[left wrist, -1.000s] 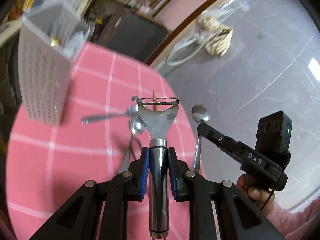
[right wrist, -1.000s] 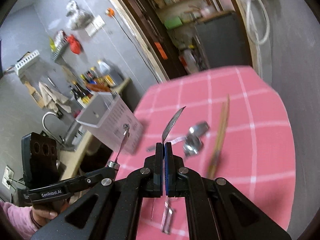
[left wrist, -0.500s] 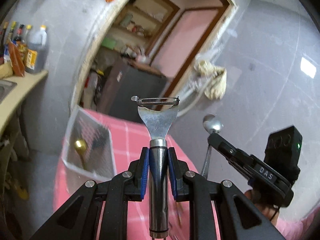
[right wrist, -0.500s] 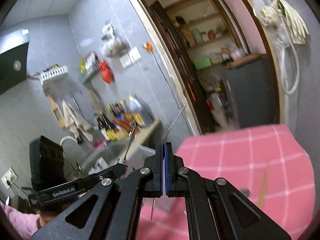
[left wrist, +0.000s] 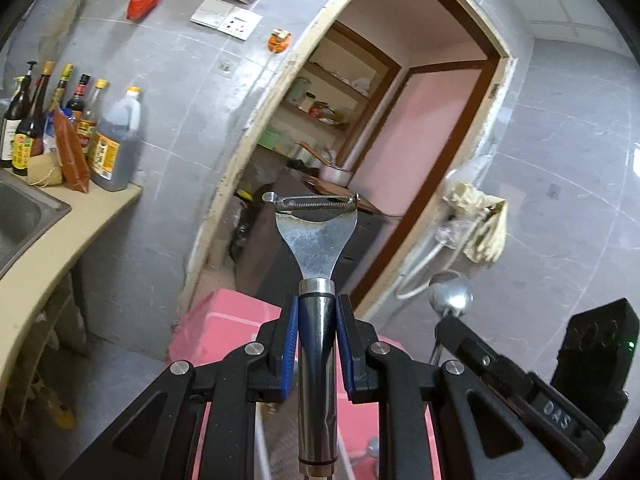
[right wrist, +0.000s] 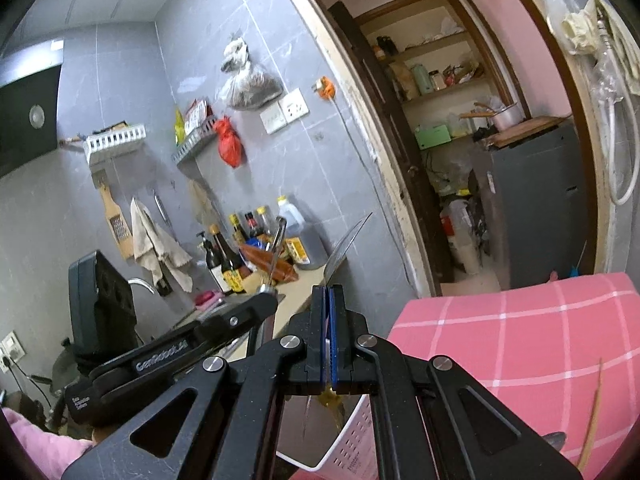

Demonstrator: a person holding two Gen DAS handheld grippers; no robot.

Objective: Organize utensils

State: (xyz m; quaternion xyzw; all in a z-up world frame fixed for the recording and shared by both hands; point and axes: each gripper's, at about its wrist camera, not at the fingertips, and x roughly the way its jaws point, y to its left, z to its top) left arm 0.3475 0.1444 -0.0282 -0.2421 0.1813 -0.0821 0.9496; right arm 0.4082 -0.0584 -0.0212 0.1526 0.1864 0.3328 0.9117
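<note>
Both grippers raised above the pink checked tablecloth (right wrist: 520,344), pointing toward the grey tiled wall and the doorway.

Left gripper (left wrist: 317,344): blue pads clamped on the round steel handle of a metal Y-shaped peeler (left wrist: 316,248); blade bar at the top, crosswise, well above the table.

Right gripper (right wrist: 330,340): jaws pressed together, pinching the thin handle of a steel spoon (right wrist: 346,246); bowl sticks up past the fingertips, seen edge-on. In the left view the same spoon's bowl faces the camera.

White perforated plastic utensil basket (right wrist: 352,440) directly below the right gripper, something gold-coloured inside; contents otherwise hidden.

A wooden chopstick (right wrist: 592,420) lies on the cloth at lower right, a dark utensil end just beside it.
</note>
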